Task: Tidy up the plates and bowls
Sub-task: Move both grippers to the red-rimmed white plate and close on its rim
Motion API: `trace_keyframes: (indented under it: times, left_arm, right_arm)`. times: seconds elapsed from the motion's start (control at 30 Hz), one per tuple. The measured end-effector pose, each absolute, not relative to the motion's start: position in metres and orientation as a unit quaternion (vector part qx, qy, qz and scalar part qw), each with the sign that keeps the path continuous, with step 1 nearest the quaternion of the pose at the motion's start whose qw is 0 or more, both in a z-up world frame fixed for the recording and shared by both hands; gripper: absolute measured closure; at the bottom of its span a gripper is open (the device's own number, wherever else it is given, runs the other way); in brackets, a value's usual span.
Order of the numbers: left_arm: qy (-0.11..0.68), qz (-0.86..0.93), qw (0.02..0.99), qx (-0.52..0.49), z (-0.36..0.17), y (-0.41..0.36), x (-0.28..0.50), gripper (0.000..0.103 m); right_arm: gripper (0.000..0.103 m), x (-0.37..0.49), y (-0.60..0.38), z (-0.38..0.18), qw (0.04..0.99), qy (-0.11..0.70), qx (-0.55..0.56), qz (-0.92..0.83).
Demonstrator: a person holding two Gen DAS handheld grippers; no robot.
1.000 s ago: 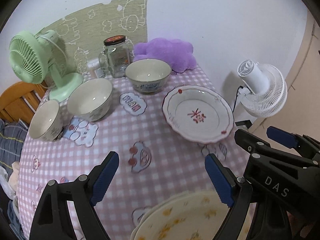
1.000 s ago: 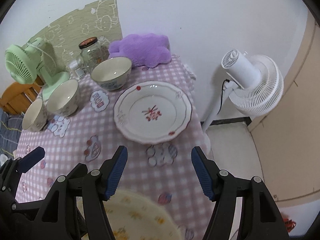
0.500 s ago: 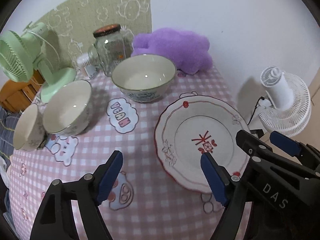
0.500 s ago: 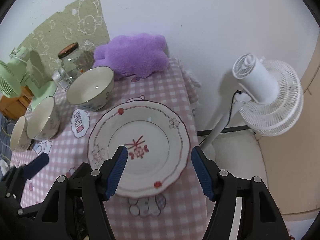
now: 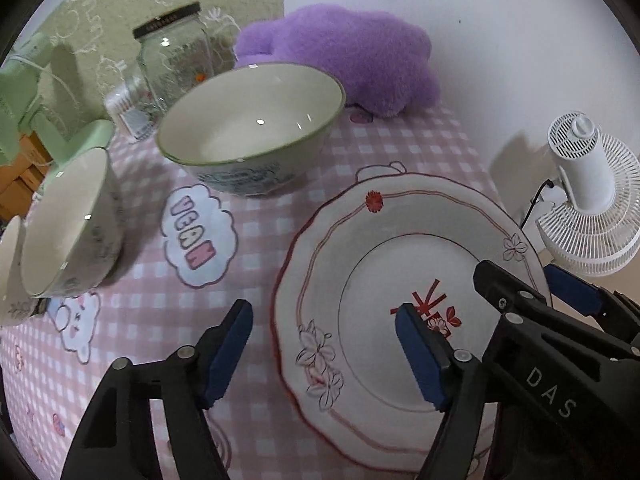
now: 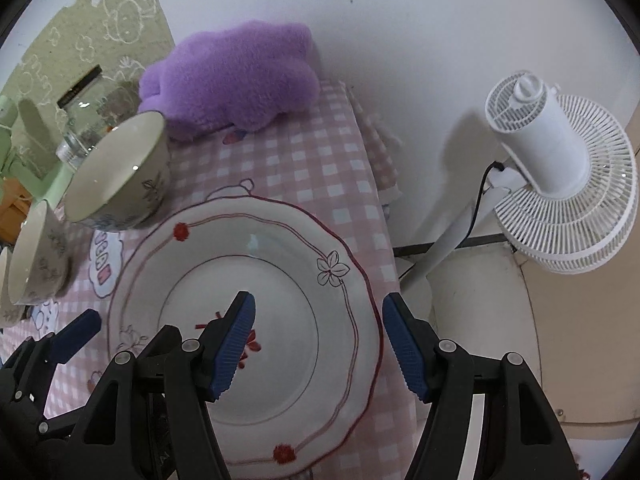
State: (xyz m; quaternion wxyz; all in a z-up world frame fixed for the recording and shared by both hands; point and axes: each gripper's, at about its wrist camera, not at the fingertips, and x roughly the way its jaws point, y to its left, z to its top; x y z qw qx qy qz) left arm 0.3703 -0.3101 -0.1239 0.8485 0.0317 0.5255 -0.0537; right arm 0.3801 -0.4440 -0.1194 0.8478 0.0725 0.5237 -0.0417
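the left gripper point(image 5: 324, 344) hung with its jaws apart and nothing between them, straddling the left rim of the red-trimmed plate point(image 5: 360, 248); one blue pad was over the tablecloth point(image 5: 256, 232) and the other over the plate's well. the right gripper point(image 6: 318, 340) was likewise spread wide and empty, its left pad above the plate point(image 6: 280, 264) centre and its right pad out past the plate's right rim, by the table edge. whether any pad touched the plate could not be told. the plate lay flat on the pink checked cloth at the table's right side. just beyond it stood the green-rimmed bowl point(image 5: 252, 128), upright, with a second bowl point(image 5: 68, 224) to its left and a third bowl point(image 5: 10, 264) cut off at the frame edge. farther back were the glass jar point(image 5: 176, 56) and the purple plush point(image 5: 344, 56) against the wall. the white fan point(image 6: 560, 184) stood off the table to the right.
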Motion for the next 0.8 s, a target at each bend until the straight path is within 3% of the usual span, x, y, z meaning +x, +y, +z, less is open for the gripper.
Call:
trace_keyframes:
  times: [0.1, 0.43, 0.8]
  left_arm:
    - [0.535, -0.066, 0.842, 0.036, -0.13, -0.312, 0.373, 0.043]
    - [0.534, -0.067, 0.841, 0.046, -0.132, -0.304, 0.369, 0.043]
    - [0.549, -0.038, 0.834, 0.032, -0.126, -0.242, 0.331, 0.043]
  right_arm:
    - [0.039, 0.382, -0.442, -0.122, 0.846, 0.527, 0.062, -0.05]
    - [0.051, 0.373, -0.433, -0.12, 0.846, 0.528, 0.048, -0.061]
    - [0.051, 0.34, -0.374, -0.115, 0.837, 0.544, 0.046, -0.025]
